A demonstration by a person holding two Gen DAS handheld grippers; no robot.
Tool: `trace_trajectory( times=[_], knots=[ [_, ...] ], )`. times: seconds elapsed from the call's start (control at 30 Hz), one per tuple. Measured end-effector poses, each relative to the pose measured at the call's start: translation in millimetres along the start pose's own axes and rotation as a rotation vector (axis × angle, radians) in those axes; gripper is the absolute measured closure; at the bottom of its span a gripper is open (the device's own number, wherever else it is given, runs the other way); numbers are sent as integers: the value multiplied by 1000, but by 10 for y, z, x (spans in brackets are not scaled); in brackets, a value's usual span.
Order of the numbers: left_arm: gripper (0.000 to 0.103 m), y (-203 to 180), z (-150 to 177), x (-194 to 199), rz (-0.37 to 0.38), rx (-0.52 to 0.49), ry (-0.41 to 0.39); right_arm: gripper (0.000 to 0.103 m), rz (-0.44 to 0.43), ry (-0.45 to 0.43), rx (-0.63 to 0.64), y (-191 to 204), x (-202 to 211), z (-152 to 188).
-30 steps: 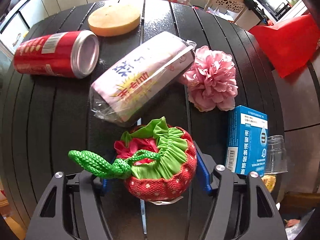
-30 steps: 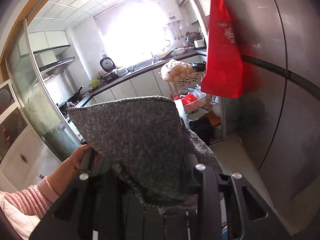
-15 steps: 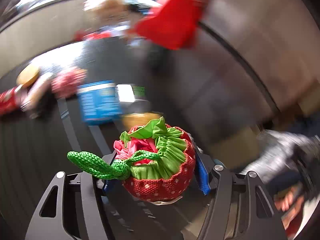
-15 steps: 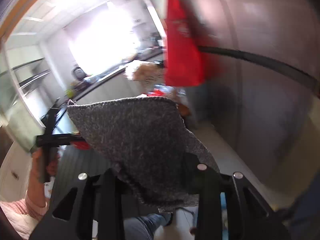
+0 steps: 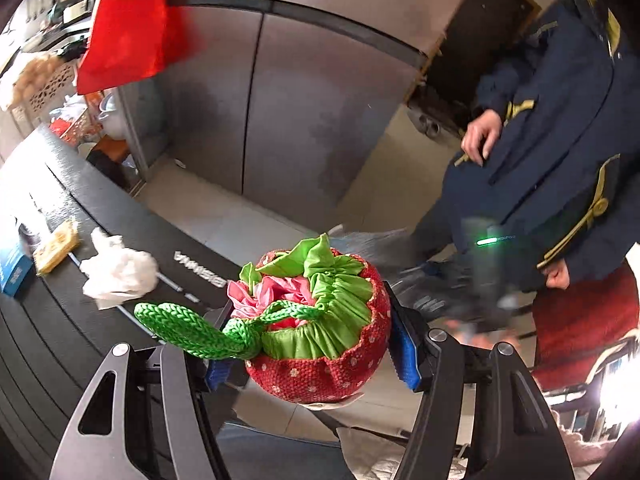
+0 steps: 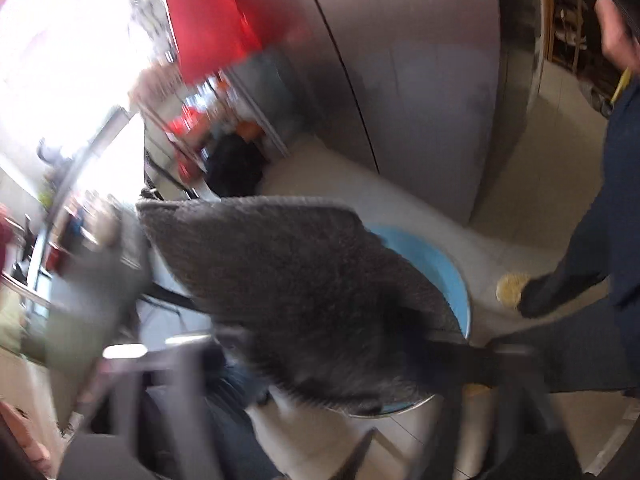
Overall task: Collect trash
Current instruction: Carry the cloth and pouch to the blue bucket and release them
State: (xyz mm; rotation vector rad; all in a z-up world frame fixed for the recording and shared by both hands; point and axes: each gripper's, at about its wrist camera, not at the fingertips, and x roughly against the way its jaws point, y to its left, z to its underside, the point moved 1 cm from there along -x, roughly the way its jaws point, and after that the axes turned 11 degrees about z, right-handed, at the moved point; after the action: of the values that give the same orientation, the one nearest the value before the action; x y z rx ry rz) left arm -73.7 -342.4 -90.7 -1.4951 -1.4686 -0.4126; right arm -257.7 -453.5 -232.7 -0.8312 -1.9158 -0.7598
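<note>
My left gripper (image 5: pixel 312 356) is shut on a red strawberry-shaped drawstring pouch (image 5: pixel 320 360) with green lining and a green knitted cord (image 5: pixel 188 328). It holds the pouch in the air past the edge of the black slatted table (image 5: pixel 52 344). My right gripper (image 6: pixel 320 368) is shut on a grey knitted cloth (image 6: pixel 296 280), held above a round blue-rimmed container (image 6: pixel 444 268) on the floor. The right wrist view is blurred by motion.
On the table lie a crumpled white tissue (image 5: pixel 120 272), a yellow snack packet (image 5: pixel 56 246) and a blue box (image 5: pixel 14 272). A steel fridge (image 5: pixel 304 112) with a red cloth (image 5: pixel 128 24) stands behind. A person in a navy coat (image 5: pixel 560 160) stands at right.
Both grippers have swung right, away from the table toward the floor and fridge, each still holding its item. The can, wrapped pack and pink flower have left the left view.
</note>
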Motion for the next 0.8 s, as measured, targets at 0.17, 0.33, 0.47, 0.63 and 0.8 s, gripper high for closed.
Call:
trace_trajectory(
  times=[0.17, 0.33, 0.47, 0.63, 0.8],
  knots=[
    [43, -110, -31, -250, -21, -8, 40, 3, -168, 125, -73, -114, -406, 221],
    [43, -253, -108, -843, -28, -46, 158, 3, -123, 42, -182, -518, -49, 267],
    [42, -404, -149, -1550, -36, -81, 288, 3, 94, -40, -220, -915, 263, 403],
    [42, -421, -87, -2517, -84, -99, 457, 3, 173, -72, -335, -1406, 456, 749],
    [39, -330, -23, -3084, -120, -94, 527, 3, 181, -53, -389, -1663, 444, 965]
  ],
)
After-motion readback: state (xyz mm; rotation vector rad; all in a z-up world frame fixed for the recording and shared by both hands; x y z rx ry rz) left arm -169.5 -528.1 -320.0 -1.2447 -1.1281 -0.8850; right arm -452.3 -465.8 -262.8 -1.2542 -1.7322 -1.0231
